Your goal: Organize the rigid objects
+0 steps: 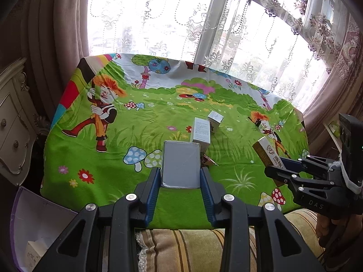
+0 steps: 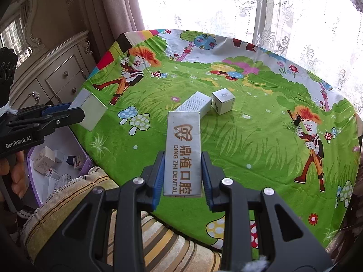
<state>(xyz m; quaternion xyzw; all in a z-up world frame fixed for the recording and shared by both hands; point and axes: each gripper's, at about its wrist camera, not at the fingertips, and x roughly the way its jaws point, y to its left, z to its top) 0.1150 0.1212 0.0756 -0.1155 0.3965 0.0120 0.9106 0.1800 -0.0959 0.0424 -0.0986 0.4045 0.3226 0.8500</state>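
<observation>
**First speaker:** What is held, and how is it likely to handle?

**Second speaker:** Two small cardboard boxes are held, one in each tool. The left tool point(image 1: 180, 176) is pinched on a plain grey box point(image 1: 181, 164), gripped across its two narrow sides near the lower end. The right tool point(image 2: 182, 172) is pinched on a long dental box point(image 2: 183, 149) printed with orange lettering, also gripped by its long sides near the lower half. Both boxes are judged light and stiff, with smooth printed faces that could slip, and thin walls that could dent under a hard squeeze. A hold across the narrow sides, close to the middle, is judged safest.

**First speaker:** How are the tools posed, and where are the other things?

**Second speaker:** Both tools are held above the near edge of the desk point(image 1: 74, 149), which is covered by a bright green cartoon cloth. The left one is pointed forward and slightly down; the right one is level beside it, well apart. Each box is lifted clear of the cloth. Two more boxes are left on the desk: a white box point(image 2: 195, 104) lying flat, and a small cube box point(image 2: 223, 101) just beside it. A purple bin point(image 2: 56, 170) with several small boxes inside is seen below the desk's left edge.
</observation>
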